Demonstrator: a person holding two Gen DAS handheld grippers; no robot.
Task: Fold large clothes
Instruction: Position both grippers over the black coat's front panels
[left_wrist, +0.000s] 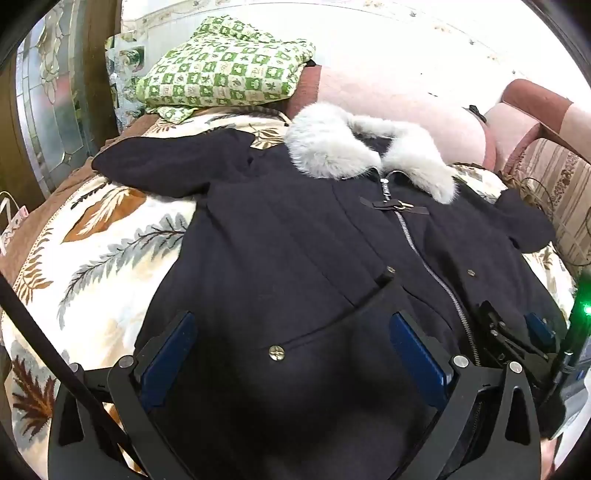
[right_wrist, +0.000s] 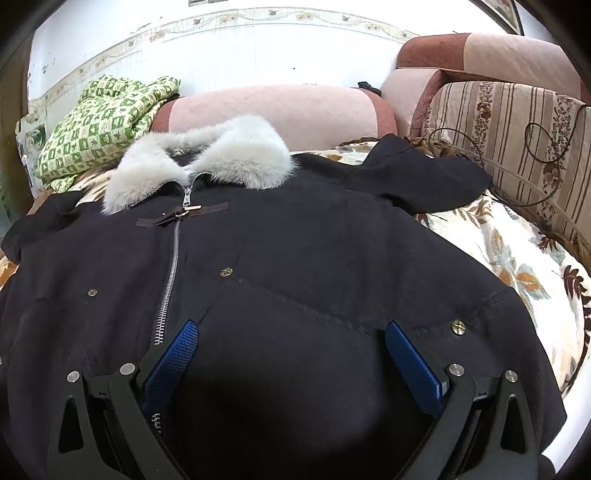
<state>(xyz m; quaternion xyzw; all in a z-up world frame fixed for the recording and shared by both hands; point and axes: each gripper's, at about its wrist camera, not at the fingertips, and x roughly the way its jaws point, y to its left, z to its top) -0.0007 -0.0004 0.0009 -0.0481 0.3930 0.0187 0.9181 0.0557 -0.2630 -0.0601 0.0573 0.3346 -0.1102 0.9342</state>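
The coat (left_wrist: 295, 240) lies flat on the bedspread (left_wrist: 110, 229) before me, collar (left_wrist: 332, 147) at the far end. My left gripper (left_wrist: 291, 354) hangs over its near part, my right gripper (right_wrist: 291, 358) beside it across the zipper (right_wrist: 171, 273). A folded quilt (left_wrist: 221, 70) sits behind, to the left.

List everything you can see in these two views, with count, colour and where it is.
coat: one, dark navy, spread flat on the bed, front up, zipped
fur collar: one, pale grey, at the coat's far end
leaf-print bedspread: one, cream with brown and grey leaves, under the coat
checked bundle: one, green and cream, far left against the wall
bolster cushion: one, pink, behind the collar
striped floral cushion: one, beige and brown, right side
left gripper: one, black with blue pads, open above the coat's lower front
right gripper: one, same, open above the coat
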